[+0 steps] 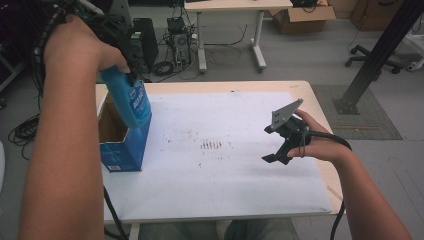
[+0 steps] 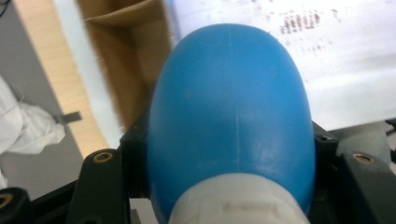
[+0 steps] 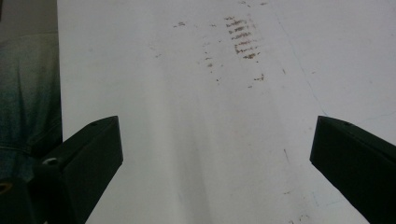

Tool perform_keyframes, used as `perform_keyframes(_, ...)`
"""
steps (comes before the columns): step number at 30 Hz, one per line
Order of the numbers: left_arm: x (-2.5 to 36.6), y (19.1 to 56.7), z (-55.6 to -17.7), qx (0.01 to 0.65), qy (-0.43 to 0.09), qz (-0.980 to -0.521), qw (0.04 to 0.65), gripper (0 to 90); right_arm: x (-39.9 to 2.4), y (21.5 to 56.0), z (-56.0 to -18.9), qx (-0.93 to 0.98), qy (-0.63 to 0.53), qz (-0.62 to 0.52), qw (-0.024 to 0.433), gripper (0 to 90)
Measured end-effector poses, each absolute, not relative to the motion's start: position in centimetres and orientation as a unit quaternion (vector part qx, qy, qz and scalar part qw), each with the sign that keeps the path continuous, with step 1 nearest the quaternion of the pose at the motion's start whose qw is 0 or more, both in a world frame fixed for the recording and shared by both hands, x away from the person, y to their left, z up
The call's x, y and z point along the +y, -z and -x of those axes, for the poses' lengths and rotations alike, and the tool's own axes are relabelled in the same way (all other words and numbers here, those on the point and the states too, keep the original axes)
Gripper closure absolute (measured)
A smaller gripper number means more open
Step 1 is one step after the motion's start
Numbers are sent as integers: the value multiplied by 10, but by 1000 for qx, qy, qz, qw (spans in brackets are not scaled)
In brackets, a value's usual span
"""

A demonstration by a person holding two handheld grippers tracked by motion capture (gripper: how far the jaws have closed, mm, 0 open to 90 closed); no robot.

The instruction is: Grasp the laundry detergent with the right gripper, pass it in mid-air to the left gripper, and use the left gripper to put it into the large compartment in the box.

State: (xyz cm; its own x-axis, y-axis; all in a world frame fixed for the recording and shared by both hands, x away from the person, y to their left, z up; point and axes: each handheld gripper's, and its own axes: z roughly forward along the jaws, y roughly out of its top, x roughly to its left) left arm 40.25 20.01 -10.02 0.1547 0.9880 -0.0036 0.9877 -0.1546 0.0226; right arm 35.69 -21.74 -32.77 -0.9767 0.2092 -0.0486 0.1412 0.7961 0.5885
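High view: left gripper (image 1: 131,60) clamps the blue bottle (image 1: 127,102) near its cap end, base angled down over the open box (image 1: 122,145) at the table's (image 1: 320,107) left edge, aligned for insertion or removal. Right gripper (image 1: 272,145) hovers clear with jaws spread, holding nothing.

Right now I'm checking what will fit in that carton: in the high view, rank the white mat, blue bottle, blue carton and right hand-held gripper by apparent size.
1. White mat, by far the largest.
2. Blue carton.
3. Blue bottle, though it is raised nearer the camera, so its rank against the carton is unsure.
4. Right hand-held gripper, the smallest.
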Motion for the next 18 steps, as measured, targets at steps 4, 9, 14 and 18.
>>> perform_keyframes(4, 215, 93, -403, 667, -12, -745, 7, 384, -217, 328, -359, 946, -305, -95, 55, 26)
perform_keyframes(9, 233, 87, -404, 684, -15, -729, 12, 384, -217, 330, -362, 947, -301, -98, 50, 26)
perform_keyframes(14, 250, 90, -407, 700, -13, -714, 4, 384, -218, 331, -364, 948, -299, -102, 49, 27)
perform_keyframes(18, 260, 94, -409, 709, -11, -705, 4, 384, -217, 332, -365, 948, -296, -106, 47, 27)
